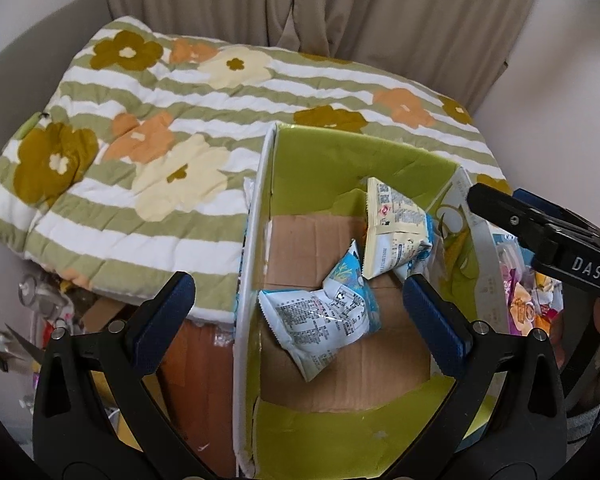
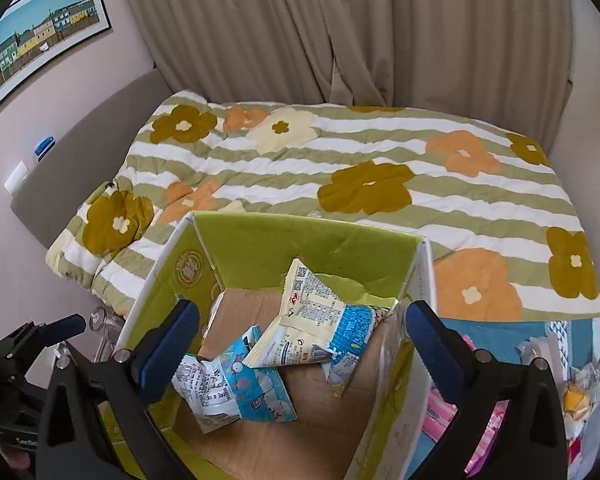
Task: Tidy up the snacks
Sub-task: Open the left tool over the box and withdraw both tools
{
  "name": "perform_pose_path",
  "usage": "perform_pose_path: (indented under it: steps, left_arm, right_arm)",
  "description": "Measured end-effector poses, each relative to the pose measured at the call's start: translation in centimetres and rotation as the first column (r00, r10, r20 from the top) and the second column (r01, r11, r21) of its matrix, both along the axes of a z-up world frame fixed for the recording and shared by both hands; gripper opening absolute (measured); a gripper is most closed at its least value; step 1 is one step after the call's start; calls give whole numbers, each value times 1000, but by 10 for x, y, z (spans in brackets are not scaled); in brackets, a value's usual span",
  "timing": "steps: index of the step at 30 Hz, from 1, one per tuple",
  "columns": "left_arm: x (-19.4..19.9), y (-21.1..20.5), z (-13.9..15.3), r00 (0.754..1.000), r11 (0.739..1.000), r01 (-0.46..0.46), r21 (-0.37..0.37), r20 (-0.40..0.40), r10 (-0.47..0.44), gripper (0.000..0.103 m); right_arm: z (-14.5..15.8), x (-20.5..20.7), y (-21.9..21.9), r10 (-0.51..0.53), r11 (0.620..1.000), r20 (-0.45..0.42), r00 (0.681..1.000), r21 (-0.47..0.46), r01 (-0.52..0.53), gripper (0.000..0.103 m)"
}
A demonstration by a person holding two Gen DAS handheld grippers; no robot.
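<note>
Box (image 2: 308,240) open-topped below my wide jaws, clear drop onto bare cardboard floor near me, two snack packets (image 2: 236,384) crowding the middle and far side, box walls hemming left and right, other gripper (image 1: 540,236) crowding the right rim.

Snack packets (image 1: 320,312) in box (image 1: 260,184)

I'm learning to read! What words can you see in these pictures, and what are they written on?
"DAS": white letters on the right gripper, seen from the left wrist.
"FRESH": round stamp on the green box wall.
Blue snack packet: tiny black print, too small to read.
Yellow snack packet: tiny print and a red logo, too small to read.
Pink packets beside the box: blurred.
</note>
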State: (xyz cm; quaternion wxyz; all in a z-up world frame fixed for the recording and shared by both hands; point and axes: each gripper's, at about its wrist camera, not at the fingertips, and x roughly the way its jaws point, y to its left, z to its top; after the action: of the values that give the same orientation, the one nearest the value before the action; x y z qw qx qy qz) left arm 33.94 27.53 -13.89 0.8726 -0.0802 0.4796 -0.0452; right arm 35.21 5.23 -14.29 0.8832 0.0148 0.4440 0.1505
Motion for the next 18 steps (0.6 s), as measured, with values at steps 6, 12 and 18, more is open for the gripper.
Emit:
perform_pose_path:
  steps: [6,12,18]
  left_arm:
    - [-19,-4,26,998,1000,-6,24,55,4,103]
    - [-51,-20,56,991,999,-15,50,134,9,103]
    - [-95,-56,76,980,998,-39,54,196,28,103]
  right_arm:
    - [25,-25,-8,-26,1000,44,999,8,26,103]
    - [54,-59,-28,-35,999,97,995,32,32,103]
    - [75,-100,-64,-40,999,152,988,38,35,103]
